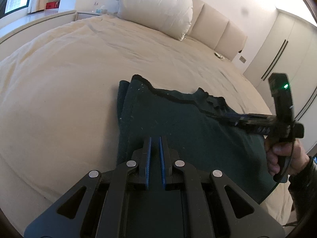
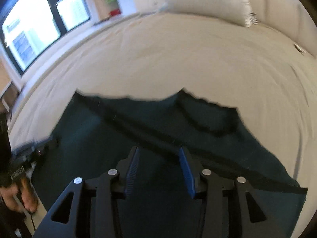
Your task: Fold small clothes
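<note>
A dark green garment [image 1: 178,123] lies partly folded on the cream bed, with a folded strip along its left side and a black-trimmed far edge. My left gripper [image 1: 155,138] hovers over its near part, jaws nearly closed with a narrow gap and nothing between them. My right gripper [image 2: 158,150] is open above the garment [image 2: 138,123], nothing between the jaws. The right gripper also shows in the left wrist view [image 1: 237,119], reaching in from the right over the garment's far right edge. The right wrist view is motion-blurred.
The cream bedsheet [image 1: 69,79] spreads wide to the left and beyond the garment. A white pillow [image 1: 158,8] leans on the padded headboard [image 1: 218,31]. A wardrobe [image 1: 287,55] stands right. A window [image 2: 35,27] lies left of the bed.
</note>
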The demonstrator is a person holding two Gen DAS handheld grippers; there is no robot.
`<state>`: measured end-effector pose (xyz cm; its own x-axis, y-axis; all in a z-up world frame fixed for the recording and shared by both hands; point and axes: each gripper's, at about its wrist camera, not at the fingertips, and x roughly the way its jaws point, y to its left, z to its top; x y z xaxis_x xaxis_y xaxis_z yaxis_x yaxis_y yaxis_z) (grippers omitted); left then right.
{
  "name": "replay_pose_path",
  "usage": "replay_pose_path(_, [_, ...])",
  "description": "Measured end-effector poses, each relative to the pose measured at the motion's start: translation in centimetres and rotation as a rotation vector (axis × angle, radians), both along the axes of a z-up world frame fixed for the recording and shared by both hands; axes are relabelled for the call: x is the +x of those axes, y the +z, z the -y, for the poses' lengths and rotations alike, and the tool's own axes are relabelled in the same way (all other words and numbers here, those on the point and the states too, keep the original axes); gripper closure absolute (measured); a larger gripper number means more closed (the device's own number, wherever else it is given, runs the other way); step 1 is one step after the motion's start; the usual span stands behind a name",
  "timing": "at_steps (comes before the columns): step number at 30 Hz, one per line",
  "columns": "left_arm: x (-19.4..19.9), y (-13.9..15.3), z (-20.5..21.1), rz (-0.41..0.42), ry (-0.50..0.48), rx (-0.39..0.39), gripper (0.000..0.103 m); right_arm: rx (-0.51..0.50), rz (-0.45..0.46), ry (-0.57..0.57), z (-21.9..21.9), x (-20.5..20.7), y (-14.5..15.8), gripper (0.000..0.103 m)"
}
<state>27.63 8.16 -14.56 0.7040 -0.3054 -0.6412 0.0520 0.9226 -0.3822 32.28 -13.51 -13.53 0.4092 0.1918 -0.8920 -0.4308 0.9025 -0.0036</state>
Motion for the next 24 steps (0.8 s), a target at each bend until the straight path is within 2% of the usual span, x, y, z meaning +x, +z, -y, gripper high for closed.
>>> replay_pose_path(2, [-0.2,0.1,0.1,0.005,-0.004,0.004,0.096,-0.104,0.039,0.031,-1.0,-0.3,-0.9,0.058])
replay_pose_path(4, [-0.2,-0.1,0.2,-0.002,-0.007,0.009,0.096,-0.143,0.073,0.005,-1.1,-0.1,-1.2,0.058])
replay_pose_path(6, [-0.2,-0.4,0.1,-0.013,0.002,0.009,0.096,-0.116,0.076,-0.060,0.0,1.0,-1.3,0.064])
replay_pose_path(8, [0.1,-0.6,0.0,-0.017,0.001,0.002,0.096,-0.155,0.109,-0.133,0.3,2.6,-2.1,0.078])
replay_pose_path(9, [0.2,-0.7,0.0,-0.019,0.001,0.004,0.096,-0.170,0.124,-0.169,1.1,3.0,-2.0,0.079])
replay_pose_path(11, [0.4,-1.1,0.1,-0.025,-0.004,0.012,0.096,-0.118,0.136,-0.301,3.0,3.6,-1.7,0.081])
replay_pose_path(14, [0.3,-1.2,0.1,-0.024,-0.003,0.009,0.096,0.049,0.158,-0.425,6.4,1.6,0.7,0.083])
replay_pose_path(15, [0.2,-1.1,0.1,-0.022,-0.001,0.011,0.096,0.093,0.181,-0.450,7.7,0.2,1.8,0.083])
replay_pose_path(18, [-0.3,-0.8,-0.1,-0.023,0.012,0.001,0.096,0.182,0.225,-0.530,12.4,-5.2,4.1,0.071])
replay_pose_path(20, [-1.1,-0.7,-0.4,-0.022,0.019,-0.010,0.096,0.201,0.258,-0.595,16.0,-8.8,5.1,0.056])
replay_pose_path(22, [-1.8,-0.8,-0.9,-0.025,0.025,-0.030,0.096,0.193,0.278,-0.694,21.3,-12.0,5.3,0.053])
replay_pose_path(24, [-2.3,-1.0,-0.8,-0.033,0.028,-0.029,0.096,0.218,0.230,-0.768,25.1,-15.3,4.7,0.052])
